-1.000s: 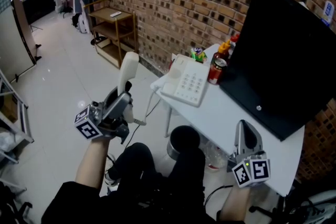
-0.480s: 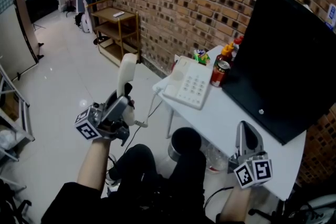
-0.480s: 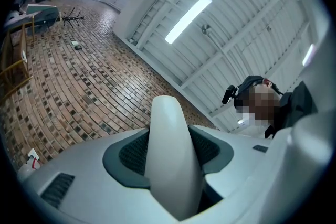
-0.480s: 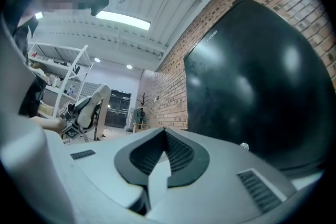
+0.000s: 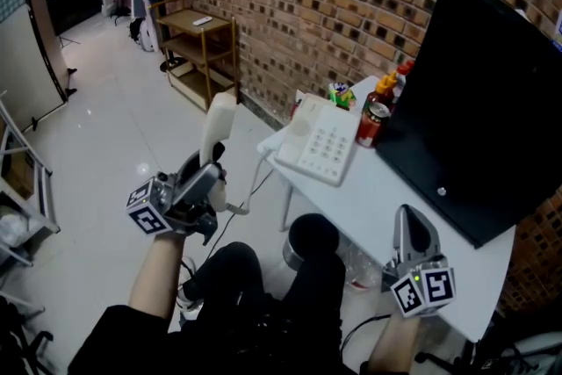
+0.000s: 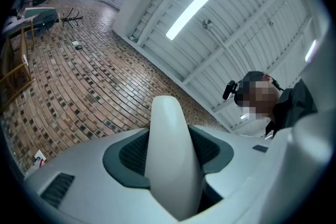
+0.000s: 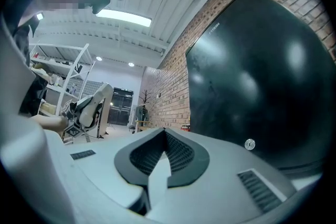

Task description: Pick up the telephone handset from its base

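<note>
The white telephone handset [image 5: 217,120] stands nearly upright in the air, left of the table and off its base. My left gripper [image 5: 200,178] is shut on its lower part. In the left gripper view the handset [image 6: 170,155] fills the gap between the dark pads [image 6: 131,152]. A thin cord [image 5: 255,180] runs from it toward the white keypad base [image 5: 320,145] on the white table [image 5: 395,198]. My right gripper [image 5: 411,222] rests at the table's near edge, jaws together with nothing held; its pads [image 7: 181,155] meet in the right gripper view.
A large black monitor [image 5: 492,92] covers the table's right side. Sauce bottles and a red can [image 5: 376,120] stand behind the base, against the brick wall. A dark round bin [image 5: 312,234] sits under the table. A wooden shelf [image 5: 198,48] stands further along the wall.
</note>
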The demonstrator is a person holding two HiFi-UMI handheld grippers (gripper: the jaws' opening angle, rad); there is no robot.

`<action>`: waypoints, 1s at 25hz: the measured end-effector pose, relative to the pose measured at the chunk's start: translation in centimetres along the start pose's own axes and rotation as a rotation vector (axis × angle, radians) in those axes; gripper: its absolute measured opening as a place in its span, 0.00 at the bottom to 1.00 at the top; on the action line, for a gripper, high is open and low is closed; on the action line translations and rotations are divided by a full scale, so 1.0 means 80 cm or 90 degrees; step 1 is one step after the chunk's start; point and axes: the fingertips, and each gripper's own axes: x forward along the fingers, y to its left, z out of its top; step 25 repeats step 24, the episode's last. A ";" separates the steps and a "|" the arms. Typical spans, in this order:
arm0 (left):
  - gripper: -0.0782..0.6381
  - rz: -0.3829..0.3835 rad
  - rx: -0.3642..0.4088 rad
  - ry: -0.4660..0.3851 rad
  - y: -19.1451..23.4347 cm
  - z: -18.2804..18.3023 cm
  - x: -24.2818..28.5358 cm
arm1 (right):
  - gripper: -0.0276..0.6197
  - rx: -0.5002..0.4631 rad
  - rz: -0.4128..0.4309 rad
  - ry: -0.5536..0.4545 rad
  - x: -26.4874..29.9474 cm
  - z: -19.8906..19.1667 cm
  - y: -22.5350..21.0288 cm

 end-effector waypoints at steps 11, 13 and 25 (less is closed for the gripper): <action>0.42 0.008 -0.005 0.012 0.006 -0.006 -0.003 | 0.05 -0.002 0.012 0.007 0.010 0.003 -0.001; 0.42 0.012 0.005 0.014 0.006 -0.005 -0.003 | 0.05 -0.004 0.012 0.008 0.010 0.004 0.000; 0.42 0.016 0.007 0.016 0.007 -0.004 -0.001 | 0.05 -0.011 0.016 0.011 0.015 0.007 -0.002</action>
